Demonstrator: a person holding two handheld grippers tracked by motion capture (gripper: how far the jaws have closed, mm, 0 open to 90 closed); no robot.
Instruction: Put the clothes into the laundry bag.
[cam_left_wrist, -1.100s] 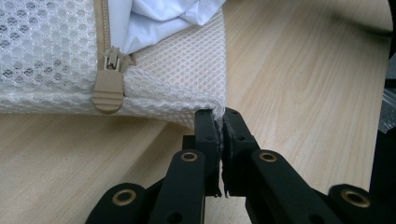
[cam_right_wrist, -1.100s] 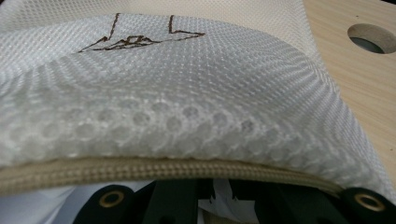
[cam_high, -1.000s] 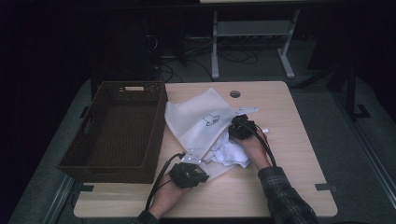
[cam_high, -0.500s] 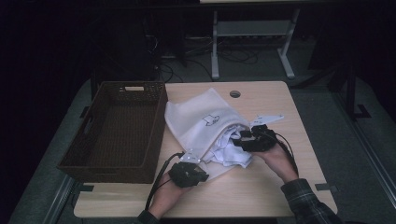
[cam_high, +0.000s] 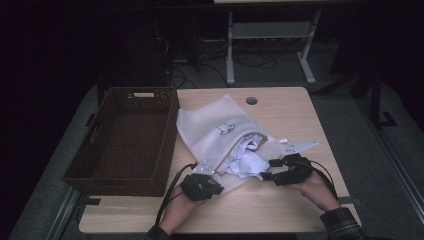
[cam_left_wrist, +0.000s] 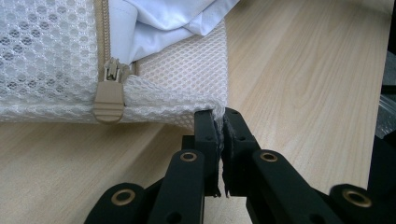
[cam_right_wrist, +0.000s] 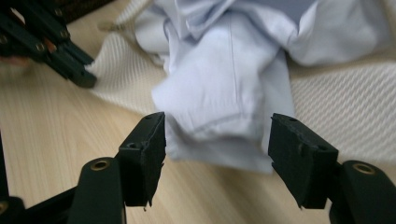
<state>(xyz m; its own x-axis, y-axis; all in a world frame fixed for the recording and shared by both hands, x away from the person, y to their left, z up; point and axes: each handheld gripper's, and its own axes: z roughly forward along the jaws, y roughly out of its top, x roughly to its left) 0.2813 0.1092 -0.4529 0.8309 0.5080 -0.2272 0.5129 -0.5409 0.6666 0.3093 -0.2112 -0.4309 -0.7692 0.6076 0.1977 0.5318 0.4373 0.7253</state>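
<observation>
A dim lab or workroom; wooden desk, trailing floor cables, metal frame legs.

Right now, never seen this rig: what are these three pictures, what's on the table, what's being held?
No robot arm here: a person holds a two-jaw gripper in each hand. The high view looks down on the table from the person's side. The other two come from cameras riding on each gripper, looking along its black fingers. On the table lie a brown basket and a white mesh bag, unzipped, with a white garment spilling from its mouth. The left gripper is shut on the bag's corner, beside the zip pull. The right gripper is open, its fingers either side of the garment's end, not gripping it.
</observation>
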